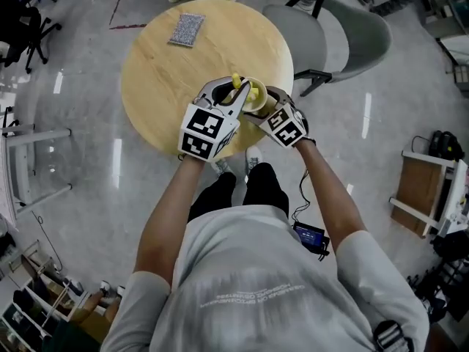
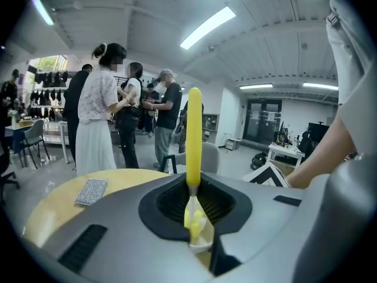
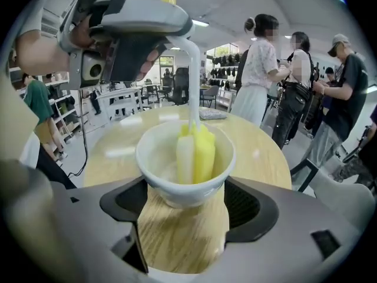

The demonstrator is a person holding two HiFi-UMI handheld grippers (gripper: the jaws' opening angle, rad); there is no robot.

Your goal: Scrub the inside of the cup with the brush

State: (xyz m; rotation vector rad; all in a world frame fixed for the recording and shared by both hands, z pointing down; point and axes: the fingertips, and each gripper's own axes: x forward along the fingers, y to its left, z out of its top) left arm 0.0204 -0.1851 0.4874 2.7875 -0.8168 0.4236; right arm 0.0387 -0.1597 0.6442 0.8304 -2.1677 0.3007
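Head view: my left tongs [image 1: 229, 97] and right tongs [image 1: 264, 110] meet over the near edge of the round wooden table [image 1: 161, 72]. The white cup [image 1: 258, 97] sits between them, and the yellow brush [image 1: 236, 83] sticks up out of it. A glittery pad [image 1: 186, 29] lies at the table's far side, well apart from the cup, and a grey chair [image 1: 344, 35] stands just beyond the table.

Left gripper view: my left jaws are closed on the brush's handle, which stands upright – its yellow-and-white head reaches down into the cup below. People [image 2: 103, 111] stand beyond the table.

Right gripper view: my right jaws are clamped on the cup's sides. The brush's sponge head is down inside the cup – my left tongs hang above, gripping the stem.
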